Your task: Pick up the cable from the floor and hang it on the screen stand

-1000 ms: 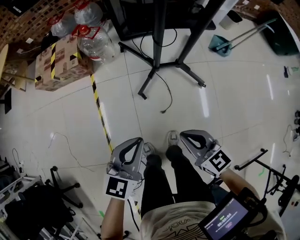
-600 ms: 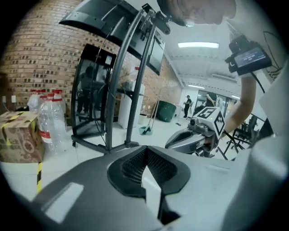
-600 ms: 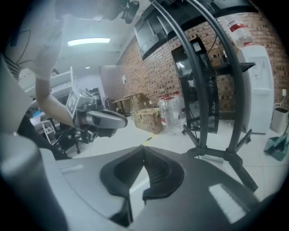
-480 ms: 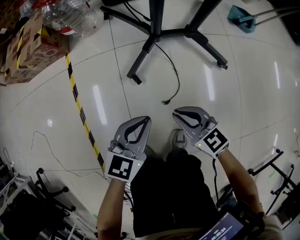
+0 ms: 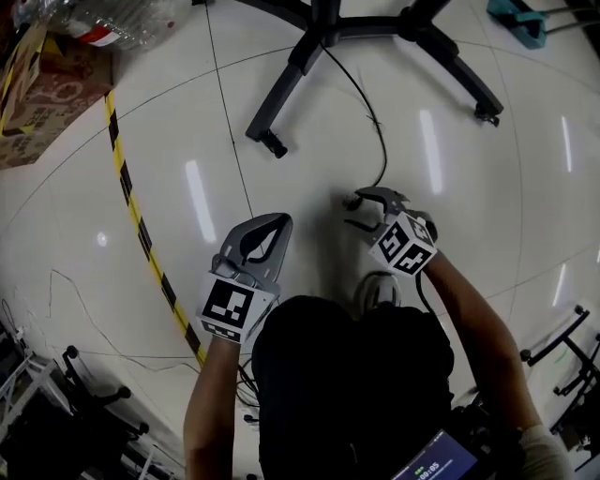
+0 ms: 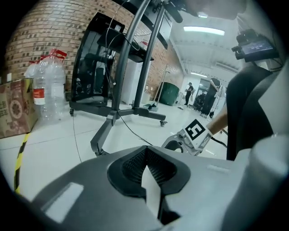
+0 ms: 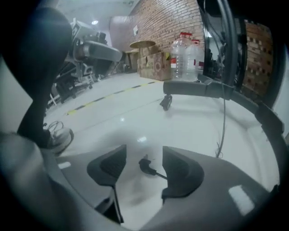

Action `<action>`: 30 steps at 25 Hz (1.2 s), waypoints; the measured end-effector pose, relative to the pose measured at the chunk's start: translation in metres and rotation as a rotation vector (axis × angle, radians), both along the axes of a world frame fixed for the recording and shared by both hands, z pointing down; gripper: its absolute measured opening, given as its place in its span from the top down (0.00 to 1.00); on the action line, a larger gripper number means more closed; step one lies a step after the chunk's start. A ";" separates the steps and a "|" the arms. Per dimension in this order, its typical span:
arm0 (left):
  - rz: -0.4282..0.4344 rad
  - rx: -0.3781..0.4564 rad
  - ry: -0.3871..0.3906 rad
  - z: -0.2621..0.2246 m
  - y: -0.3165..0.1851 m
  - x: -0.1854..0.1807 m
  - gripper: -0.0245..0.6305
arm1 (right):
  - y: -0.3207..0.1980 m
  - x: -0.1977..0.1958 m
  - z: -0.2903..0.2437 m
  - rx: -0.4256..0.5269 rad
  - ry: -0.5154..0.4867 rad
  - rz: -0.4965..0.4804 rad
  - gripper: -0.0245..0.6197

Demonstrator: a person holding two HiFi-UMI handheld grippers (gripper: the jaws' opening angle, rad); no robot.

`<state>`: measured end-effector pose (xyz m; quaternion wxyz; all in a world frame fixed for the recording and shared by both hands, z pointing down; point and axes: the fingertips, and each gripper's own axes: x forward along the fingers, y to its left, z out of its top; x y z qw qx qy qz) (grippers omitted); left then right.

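Note:
A thin black cable (image 5: pixel 367 103) runs from the foot of the screen stand (image 5: pixel 281 89) across the white floor toward me. Its plug end (image 7: pixel 145 165) lies on the floor between the pads of my right gripper (image 5: pixel 361 211). Those jaws are opening and stand apart from the plug on both sides. My left gripper (image 5: pixel 267 230) hovers to the left over bare floor. It is shut, with its pads (image 6: pixel 156 169) pressed together and nothing in them. The stand's legs (image 6: pixel 115 113) and the cable (image 6: pixel 131 131) also show in the left gripper view.
A yellow-black tape line (image 5: pixel 141 234) crosses the floor on the left. A cardboard box (image 5: pixel 37 94) and water bottles (image 5: pixel 122 23) stand at the back left. A thin wire (image 5: pixel 84 309) and a chair base (image 5: pixel 94 394) lie at the lower left. My shoe (image 7: pixel 61 137) is close by.
The view has closed in on the floor by the stand. My right gripper has gone forward and down to the cable's end and opened its jaws. The left gripper stays shut.

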<state>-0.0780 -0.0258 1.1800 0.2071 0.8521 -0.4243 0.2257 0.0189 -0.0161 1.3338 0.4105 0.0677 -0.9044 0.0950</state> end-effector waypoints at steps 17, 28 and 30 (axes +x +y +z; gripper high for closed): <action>-0.144 -0.042 0.086 0.008 0.010 -0.027 0.93 | 0.001 -0.012 -0.034 -0.258 -0.051 0.028 0.79; -0.194 0.009 0.136 -0.193 0.001 -0.003 0.93 | 0.006 -0.037 -0.340 -0.271 -0.372 0.109 0.80; -0.200 0.021 0.154 -0.241 0.000 -0.001 0.93 | 0.008 -0.039 -0.388 -0.279 -0.397 0.123 0.80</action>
